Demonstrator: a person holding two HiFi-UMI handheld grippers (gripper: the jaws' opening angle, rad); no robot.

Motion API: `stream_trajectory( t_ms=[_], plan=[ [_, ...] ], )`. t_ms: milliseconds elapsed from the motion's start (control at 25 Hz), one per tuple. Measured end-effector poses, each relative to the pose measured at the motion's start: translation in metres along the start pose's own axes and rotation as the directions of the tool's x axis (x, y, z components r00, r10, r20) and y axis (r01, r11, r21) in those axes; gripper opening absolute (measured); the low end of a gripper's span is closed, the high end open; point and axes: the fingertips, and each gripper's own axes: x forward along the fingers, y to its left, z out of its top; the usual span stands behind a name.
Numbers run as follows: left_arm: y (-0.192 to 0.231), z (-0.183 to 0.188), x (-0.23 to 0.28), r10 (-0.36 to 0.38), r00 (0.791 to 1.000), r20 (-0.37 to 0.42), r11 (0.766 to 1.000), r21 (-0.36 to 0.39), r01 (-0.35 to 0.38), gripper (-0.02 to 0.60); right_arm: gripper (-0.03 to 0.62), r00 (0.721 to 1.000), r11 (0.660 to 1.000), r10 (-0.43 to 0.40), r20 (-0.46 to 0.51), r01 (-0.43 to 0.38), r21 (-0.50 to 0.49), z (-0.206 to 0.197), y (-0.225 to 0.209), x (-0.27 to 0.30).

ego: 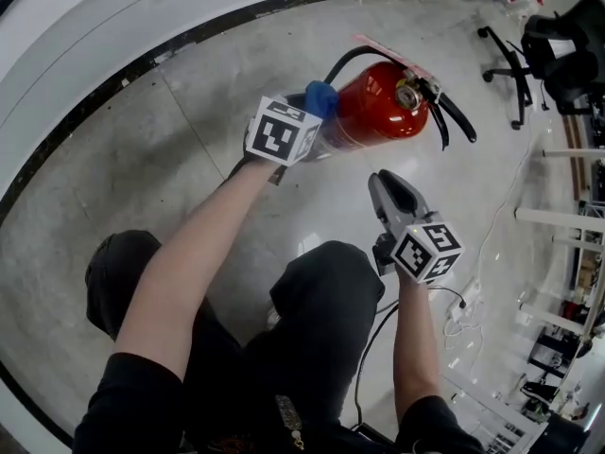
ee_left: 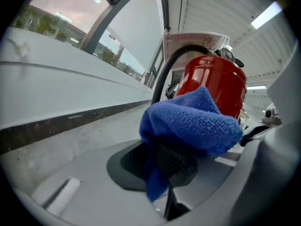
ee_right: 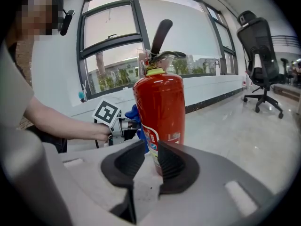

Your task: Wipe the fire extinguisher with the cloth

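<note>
Left tool (ego: 304, 121), arm (ego: 189, 253) outstretched, holds cloth (ego: 321, 98) against extinguisher (ego: 378, 107); right tool (ego: 394, 189) apart.

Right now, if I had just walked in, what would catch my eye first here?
The red fire extinguisher stands out most, upright on the pale floor in front of the person. The left gripper is clamped on a bright blue cloth right at the extinguisher's side. The right gripper hovers just short of it, with its jaws slightly apart and empty.
</note>
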Motion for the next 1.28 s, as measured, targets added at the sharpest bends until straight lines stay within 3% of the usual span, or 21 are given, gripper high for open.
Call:
stream_trajectory(
  t_ms=[280,480,840,1000,1120,1280],
  plan=[
    [0.001,-0.012,-0.005,0.018,0.992,0.126,0.997,-0.078,-0.008,0.043,0.078,1.000,1.000,-0.017,-0.002,0.017,0.008,-0.008,-0.013,-0.004],
    [0.000,-0.024,-0.010,0.043,0.988,0.149,0.995,-0.094,-0.029,0.043,0.078,1.000,1.000,-0.023,0.002,0.023,-0.011,-0.003,-0.019,-0.003],
    [-0.005,-0.037,-0.015,0.029,0.995,0.094,0.994,-0.104,-0.019,0.043,0.078,0.999,0.998,0.008,-0.034,-0.010,-0.055,0.005,-0.006,0.021],
    [-0.008,-0.060,-0.013,-0.012,1.000,-0.008,0.995,-0.099,0.011,0.043,0.064,0.999,0.997,0.010,-0.049,-0.014,-0.076,0.013,0.006,0.030],
    [-0.007,-0.083,-0.009,-0.053,0.995,-0.086,0.991,-0.126,0.042,0.044,0.034,0.998,0.995,0.003,-0.058,-0.008,-0.095,0.019,0.016,0.033],
    [-0.003,-0.094,0.000,-0.080,0.993,-0.087,0.980,-0.188,0.062,0.044,0.029,0.996,0.993,-0.036,-0.087,0.026,-0.116,0.020,0.027,0.030]
  ],
)
